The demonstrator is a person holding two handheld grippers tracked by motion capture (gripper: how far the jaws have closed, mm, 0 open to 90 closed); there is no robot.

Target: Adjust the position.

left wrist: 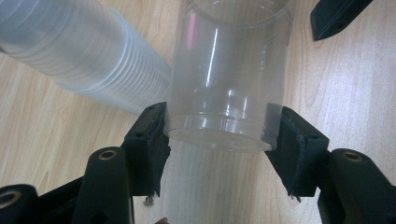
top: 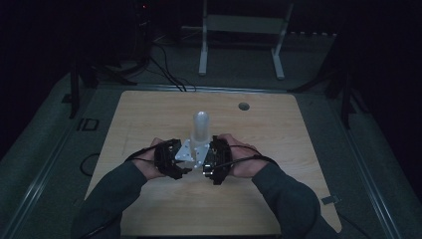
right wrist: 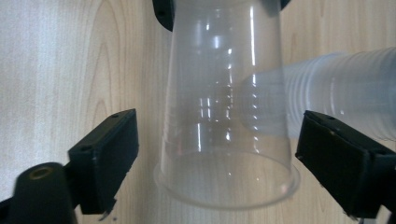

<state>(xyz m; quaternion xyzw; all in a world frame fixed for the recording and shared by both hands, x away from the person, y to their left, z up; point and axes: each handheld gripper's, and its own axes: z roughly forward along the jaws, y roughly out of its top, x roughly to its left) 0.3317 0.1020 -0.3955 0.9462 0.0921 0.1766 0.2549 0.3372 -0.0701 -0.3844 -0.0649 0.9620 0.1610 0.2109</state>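
Observation:
A single clear plastic cup [left wrist: 224, 70] is held between my two grippers above the wooden table [top: 149, 114]. My left gripper [left wrist: 222, 133] is shut on the cup's narrow base, one pad pressed on each side. The cup's wide rim [right wrist: 224, 186] points at my right gripper [right wrist: 219, 144], whose jaws stand open on either side of it without touching. In the high view the left gripper [top: 171, 159] and right gripper [top: 216, 159] face each other at mid-table. A stack of clear cups [top: 200, 127] stands just beyond them, and it also appears as the stack [left wrist: 79, 51] and the stack [right wrist: 345, 93].
A round grommet hole [top: 243, 106] sits near the table's far edge. A white metal frame [top: 242, 30] and black cables [top: 166, 69] are on the floor beyond. The person's sleeved forearms [top: 114, 194] come in from the near edge. The room is dim.

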